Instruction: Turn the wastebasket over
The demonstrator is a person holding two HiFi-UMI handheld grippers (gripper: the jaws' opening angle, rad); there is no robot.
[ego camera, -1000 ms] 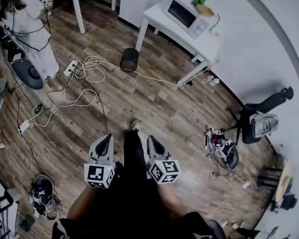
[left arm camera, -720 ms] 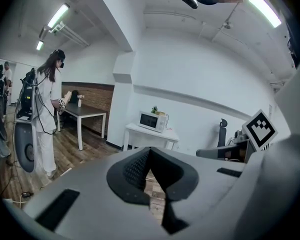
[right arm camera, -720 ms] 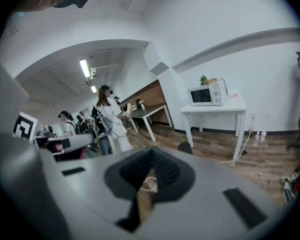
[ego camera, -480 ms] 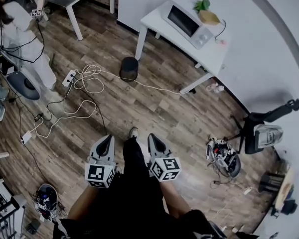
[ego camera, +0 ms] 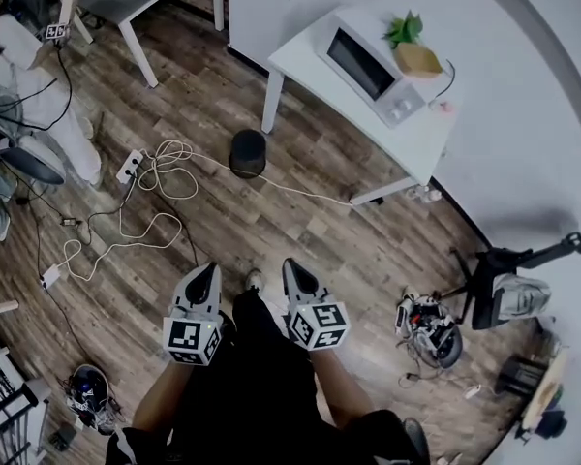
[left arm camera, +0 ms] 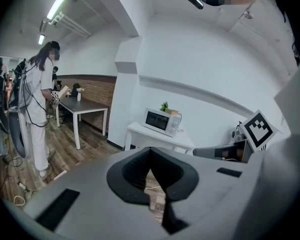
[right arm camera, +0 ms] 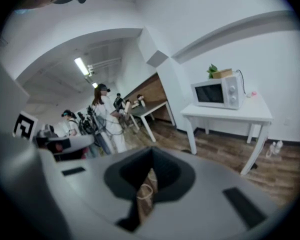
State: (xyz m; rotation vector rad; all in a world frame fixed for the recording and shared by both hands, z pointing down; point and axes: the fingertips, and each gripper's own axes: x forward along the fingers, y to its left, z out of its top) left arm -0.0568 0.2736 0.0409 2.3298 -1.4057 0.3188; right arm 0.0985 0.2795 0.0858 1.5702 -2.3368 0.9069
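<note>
The wastebasket (ego camera: 248, 153), a small black round bin, stands on the wooden floor beside a leg of the white table (ego camera: 300, 42), well ahead of both grippers. My left gripper (ego camera: 207, 270) and right gripper (ego camera: 290, 264) are held side by side in front of the person's body, pointing forward and a little down toward the bin. Both are shut with nothing between the jaws. In the left gripper view the shut left gripper (left arm camera: 151, 153) hides the bin. The right gripper view shows the shut right gripper (right arm camera: 151, 155) the same way.
A microwave (ego camera: 368, 61) and a potted plant (ego camera: 412, 42) sit on the white table. A white cable (ego camera: 160, 158) and a power strip (ego camera: 129, 166) lie left of the bin. A person (ego camera: 29, 76) stands far left. A chair (ego camera: 508, 279) and clutter (ego camera: 431, 318) are on the right.
Both grippers, still shut and side by side, have moved forward across the floor. The wastebasket and white table now sit nearer in the head view.
</note>
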